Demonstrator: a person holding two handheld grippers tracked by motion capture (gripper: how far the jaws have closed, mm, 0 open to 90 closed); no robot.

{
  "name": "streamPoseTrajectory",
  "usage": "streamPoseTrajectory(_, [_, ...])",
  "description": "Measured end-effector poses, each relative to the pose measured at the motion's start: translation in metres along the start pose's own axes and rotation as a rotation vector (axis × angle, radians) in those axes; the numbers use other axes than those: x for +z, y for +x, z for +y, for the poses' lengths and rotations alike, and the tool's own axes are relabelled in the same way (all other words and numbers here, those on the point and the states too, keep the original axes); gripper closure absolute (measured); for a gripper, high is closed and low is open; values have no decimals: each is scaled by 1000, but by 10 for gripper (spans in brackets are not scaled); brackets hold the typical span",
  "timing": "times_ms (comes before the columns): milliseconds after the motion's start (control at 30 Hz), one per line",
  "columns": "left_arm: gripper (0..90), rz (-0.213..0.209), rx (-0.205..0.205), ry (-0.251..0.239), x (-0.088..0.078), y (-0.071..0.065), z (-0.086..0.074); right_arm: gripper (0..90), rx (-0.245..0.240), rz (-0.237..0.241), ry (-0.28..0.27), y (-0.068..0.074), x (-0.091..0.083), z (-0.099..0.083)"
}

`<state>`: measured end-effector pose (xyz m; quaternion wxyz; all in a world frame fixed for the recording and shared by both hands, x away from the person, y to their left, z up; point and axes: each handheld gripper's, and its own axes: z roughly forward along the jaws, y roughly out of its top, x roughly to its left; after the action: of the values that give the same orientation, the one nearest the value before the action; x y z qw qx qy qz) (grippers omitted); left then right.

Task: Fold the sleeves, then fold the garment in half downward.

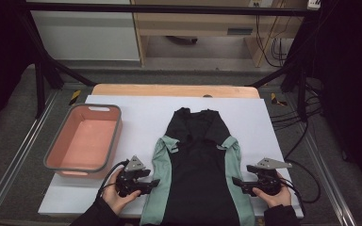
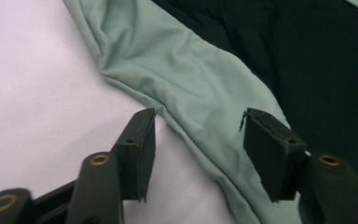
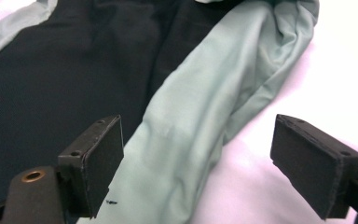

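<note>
Straddling the pale-green side panels of the black-and-green garment point(image 1: 195, 174), laid flat lengthwise mid-table on the white sheet point(image 1: 136, 117), my two tongs sit ready for a symmetrical pinch, I judge. Left gripper point(image 1: 156, 181): half-wide, green edge point(image 2: 200, 140) between the jaws, pads not pressing. Right gripper point(image 1: 234, 180): wide, green fold point(image 3: 186, 149) between the jaws, untouched. Pink rectangular plastic basin point(image 1: 56, 141): left, apart. Hem: cut off at the bottom edge of the high view.
</note>
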<state>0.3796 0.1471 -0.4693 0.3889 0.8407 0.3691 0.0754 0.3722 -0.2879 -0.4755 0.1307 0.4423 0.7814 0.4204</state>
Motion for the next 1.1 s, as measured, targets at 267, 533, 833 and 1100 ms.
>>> streamPoseTrajectory(267, [554, -10, -16, 44, 4, -3, -2, 211, 11, 1, 29, 1, -2, -5])
streamPoseTrajectory(533, [680, -3, 1, 68, 3, -8, -3, 310, -4, -29, 56, 4, 0, -8])
streamPoseTrajectory(833, [837, -10, -6, 94, 2, -11, -4, 476, -1, -26, 52, 5, -1, -12])
streamPoseTrajectory(1100, [867, -1, 8, 81, 1, -13, -6, 626, -8, -37, 51, 7, -2, -12])
